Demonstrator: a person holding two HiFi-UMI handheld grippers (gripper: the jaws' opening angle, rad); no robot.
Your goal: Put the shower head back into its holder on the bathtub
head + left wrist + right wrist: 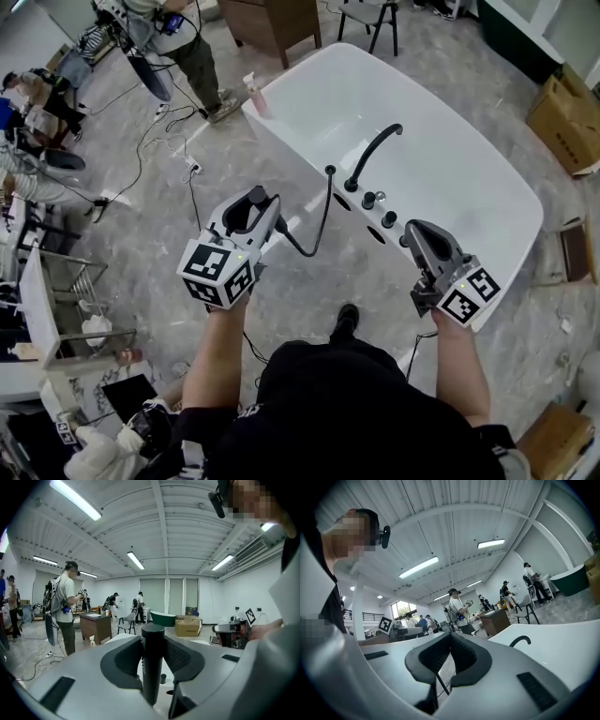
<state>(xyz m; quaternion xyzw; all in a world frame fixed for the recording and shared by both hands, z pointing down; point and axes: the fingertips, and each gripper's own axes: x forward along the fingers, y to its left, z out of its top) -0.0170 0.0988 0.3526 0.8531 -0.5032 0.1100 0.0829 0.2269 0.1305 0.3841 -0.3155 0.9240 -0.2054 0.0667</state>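
My left gripper [249, 210] is shut on the black shower head [244, 212], which stands as a dark cylinder [152, 660] between the pads. Its black hose [317, 234] runs from the gripper to a fitting on the rim of the white bathtub [281, 98]. On that rim stand a curved black faucet [373, 155] and black knobs [377, 201]. The left gripper hangs over the floor, left of the tub. My right gripper [418, 232] is shut and holds nothing; it hovers by the tub's near rim. Its jaws [449, 639] meet, with the faucet [520, 641] beyond.
A pink spray bottle [253, 94] sits on the tub's far corner. Cables [155, 131] trail over the floor at left. A person [187, 47] stands at the back left. A cardboard box [567, 112] lies at right, a wooden cabinet [272, 23] and a chair [370, 19] behind.
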